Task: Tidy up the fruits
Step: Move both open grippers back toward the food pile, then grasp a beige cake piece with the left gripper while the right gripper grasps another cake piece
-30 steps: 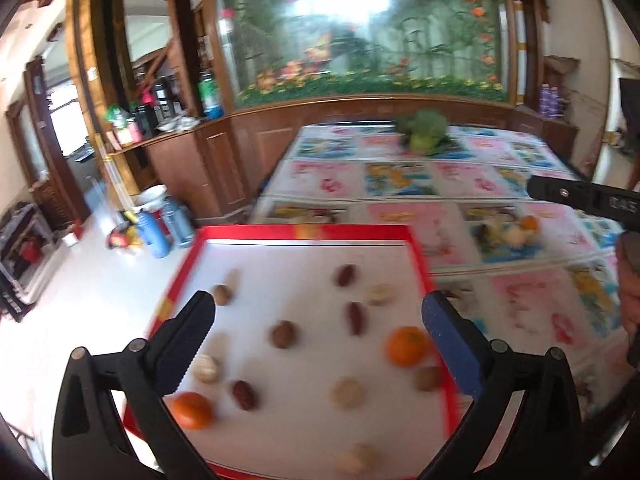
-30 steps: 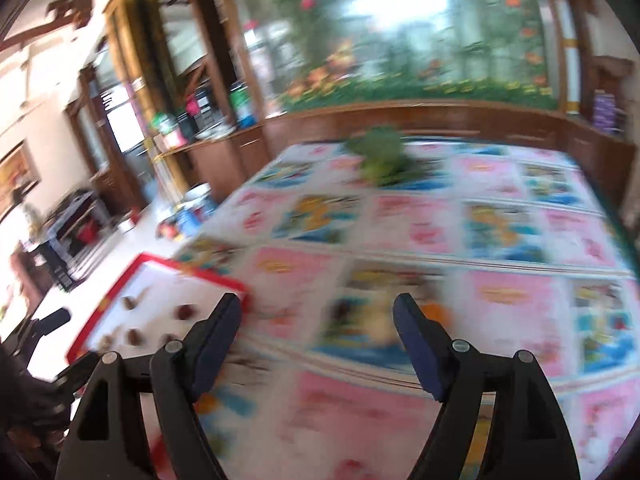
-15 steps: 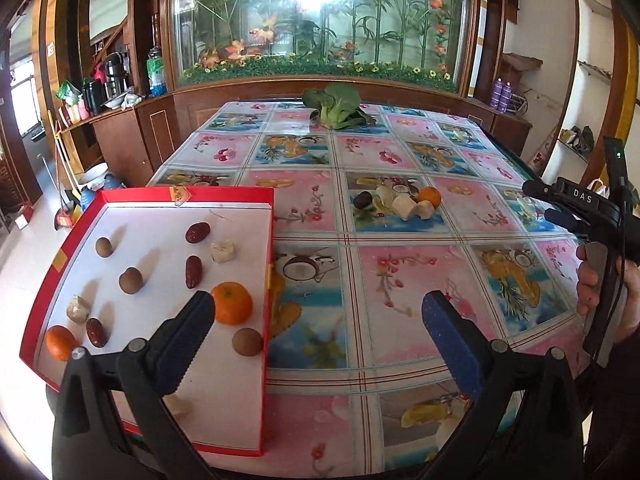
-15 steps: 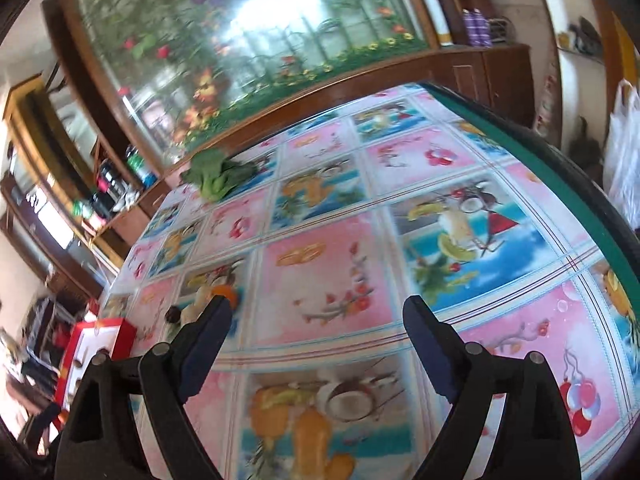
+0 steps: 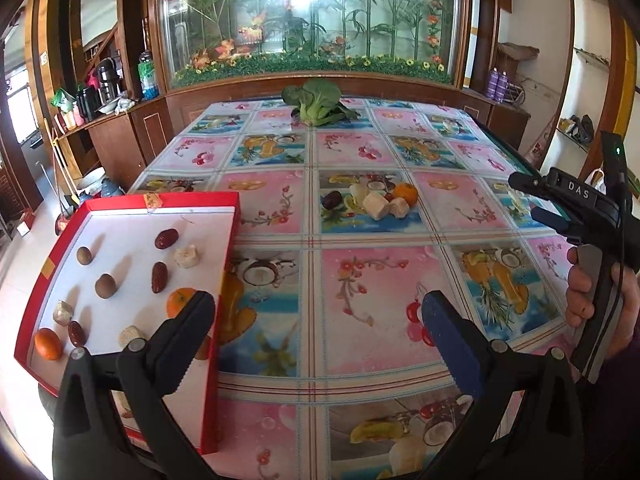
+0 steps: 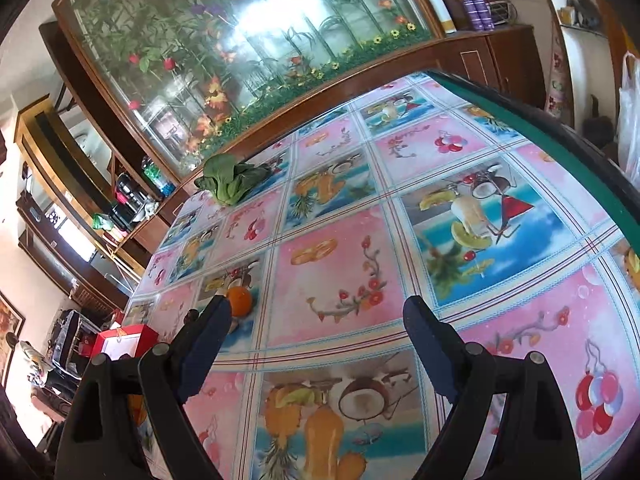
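Observation:
A red tray (image 5: pixel 230 264) with a white floor lies at the table's left edge. It holds several fruits: oranges (image 5: pixel 48 344), red dates (image 5: pixel 166 238), brown round fruits (image 5: pixel 105 286) and pale chunks (image 5: pixel 186 256). A loose pile sits mid-table: a dark date (image 5: pixel 331 200), pale chunks (image 5: pixel 376 205) and an orange (image 5: pixel 405 193). My left gripper (image 5: pixel 316 316) is open and empty above the table, by the tray's right wall. My right gripper (image 6: pixel 316 320) is open and empty; its left finger hides part of the pile beside the orange (image 6: pixel 239 300). It also shows in the left wrist view (image 5: pixel 560 208).
A green leafy vegetable (image 5: pixel 318 103) lies at the table's far end, also in the right wrist view (image 6: pixel 230 180). The table wears a fruit-print cloth (image 5: pixel 372 292). Its green right edge (image 6: pixel 560 136) drops off. Wooden cabinets and a glass plant display stand behind.
My left gripper swung right from over the tray to over the tablecloth. My right gripper swung right and tilted. Both stayed open and empty.

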A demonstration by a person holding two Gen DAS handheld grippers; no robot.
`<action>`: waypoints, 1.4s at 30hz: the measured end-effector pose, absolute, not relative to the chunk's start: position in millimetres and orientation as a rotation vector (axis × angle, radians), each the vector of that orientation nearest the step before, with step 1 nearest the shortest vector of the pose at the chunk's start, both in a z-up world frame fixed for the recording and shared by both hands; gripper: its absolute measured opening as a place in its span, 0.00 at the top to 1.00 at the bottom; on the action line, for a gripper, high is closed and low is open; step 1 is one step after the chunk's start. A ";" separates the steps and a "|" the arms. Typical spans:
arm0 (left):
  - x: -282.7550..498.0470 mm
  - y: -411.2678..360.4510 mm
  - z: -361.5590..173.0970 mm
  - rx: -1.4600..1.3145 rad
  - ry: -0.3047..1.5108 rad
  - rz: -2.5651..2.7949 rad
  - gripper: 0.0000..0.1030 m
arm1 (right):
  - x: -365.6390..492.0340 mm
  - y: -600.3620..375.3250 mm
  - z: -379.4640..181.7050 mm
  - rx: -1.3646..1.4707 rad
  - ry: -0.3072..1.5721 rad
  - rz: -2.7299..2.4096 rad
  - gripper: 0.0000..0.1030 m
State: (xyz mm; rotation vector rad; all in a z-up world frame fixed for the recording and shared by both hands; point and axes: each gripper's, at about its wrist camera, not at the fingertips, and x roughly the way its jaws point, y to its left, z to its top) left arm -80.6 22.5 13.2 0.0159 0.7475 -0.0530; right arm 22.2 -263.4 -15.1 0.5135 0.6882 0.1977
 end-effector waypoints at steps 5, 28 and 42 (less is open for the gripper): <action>-82.7 13.0 5.7 0.027 0.764 -0.077 0.00 | 22.0 -266.2 -16.4 0.529 0.686 0.184 0.15; -60.6 60.6 -2.0 -0.010 0.762 -0.009 0.00 | 45.0 -198.3 -16.3 0.278 0.778 0.415 0.15; -46.1 70.7 -3.3 -0.019 0.775 -0.007 0.00 | 82.9 -120.7 -43.3 -0.018 0.871 0.413 0.44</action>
